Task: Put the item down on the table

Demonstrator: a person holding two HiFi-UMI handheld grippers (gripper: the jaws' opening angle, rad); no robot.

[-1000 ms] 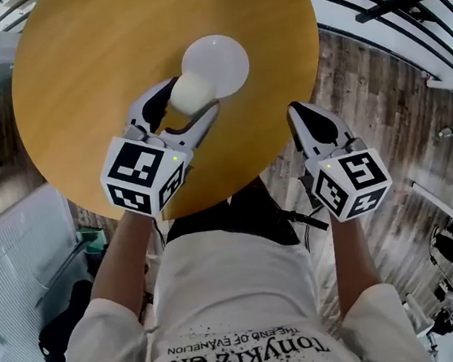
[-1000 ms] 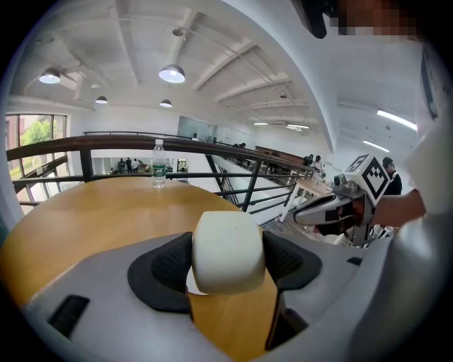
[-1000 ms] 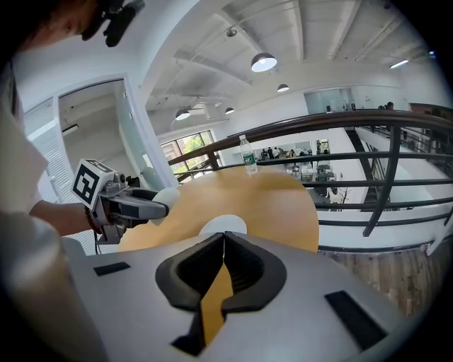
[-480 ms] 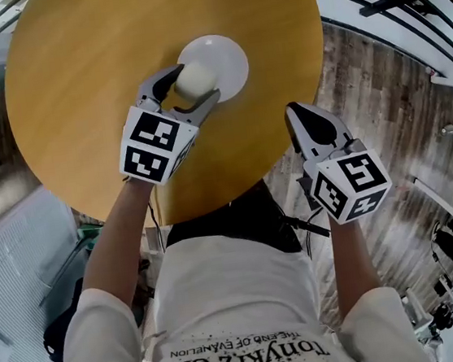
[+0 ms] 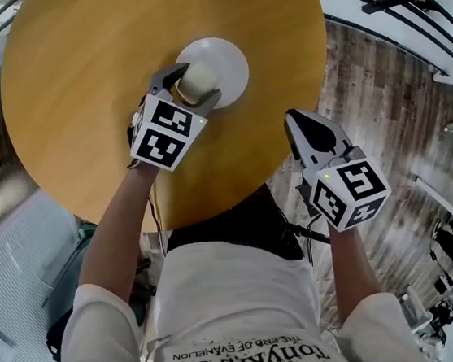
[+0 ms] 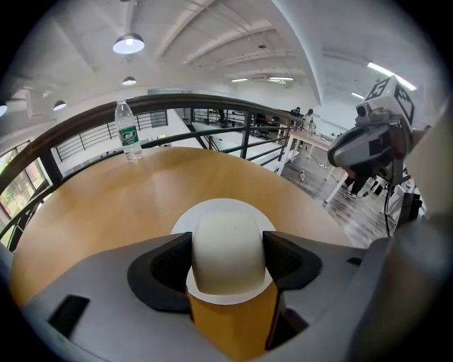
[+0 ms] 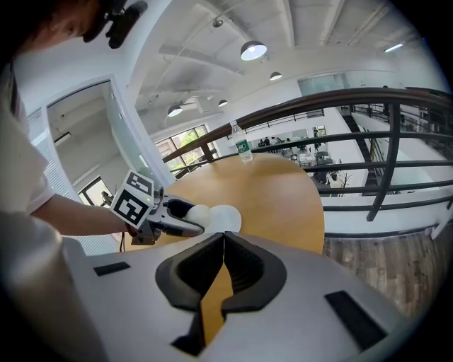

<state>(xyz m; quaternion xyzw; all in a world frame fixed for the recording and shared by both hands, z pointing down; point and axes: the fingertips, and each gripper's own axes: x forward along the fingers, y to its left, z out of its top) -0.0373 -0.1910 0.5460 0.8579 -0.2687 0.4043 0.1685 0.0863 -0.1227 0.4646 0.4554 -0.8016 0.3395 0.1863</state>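
Observation:
A white bulb-shaped item (image 5: 216,64) has a cream neck (image 6: 228,247), and my left gripper (image 5: 191,85) is shut on that neck. It is held low over the near middle of the round wooden table (image 5: 76,88); whether its round end touches the top cannot be told. The right gripper view shows the item (image 7: 225,218) and the left gripper (image 7: 185,220) off to the left. My right gripper (image 5: 302,123) hangs beyond the table's near right edge, above the floor, shut with nothing in it.
A water bottle (image 6: 128,131) stands upright near the table's far edge, also visible as a bottle (image 7: 242,146) in the right gripper view. A dark railing (image 7: 368,99) curves around behind the table. Wood-pattern floor (image 5: 382,116) lies to the right.
My left gripper has carried the item further over the table, away from the person. The right gripper has hardly moved.

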